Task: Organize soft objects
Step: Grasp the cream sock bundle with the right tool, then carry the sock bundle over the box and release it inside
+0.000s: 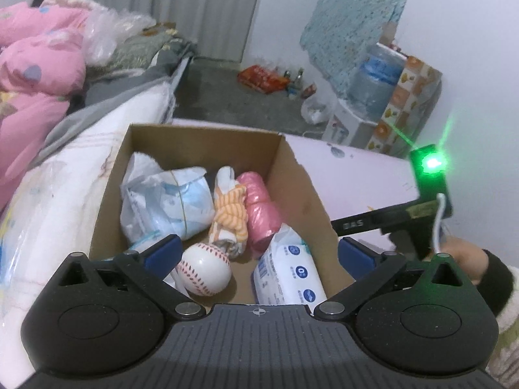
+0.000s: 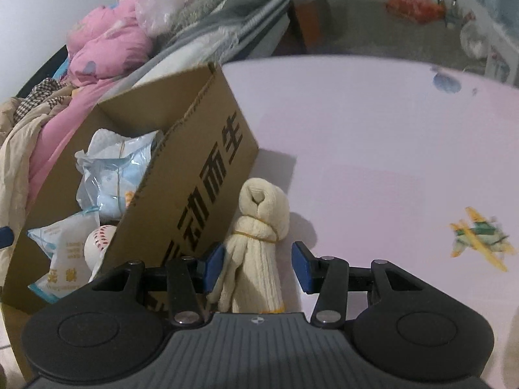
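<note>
Gloves [image 2: 256, 243], a cream pair bundled with a rubber band, stand on the pink tabletop [image 2: 373, 149] just beside the cardboard box [image 2: 201, 175], between the parted pads of the right tool [image 2: 258, 267], not yet pinched (probably next to go in). Left tool [image 1: 258, 253] gapes wide and empty over the box, where a baseball [image 1: 205, 269], tissue packs [image 1: 287, 275] and rolled cloths already lie

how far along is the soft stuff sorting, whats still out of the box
Mostly done: the cardboard box already holds a bagged cloth bundle, an orange striped rope toy, a pink roll, a baseball and a tissue pack. In hand: nothing; the left hand-held gripper is open over the box. Left: the cream glove bundle on the table, between the open right hand-held gripper pads.
</note>
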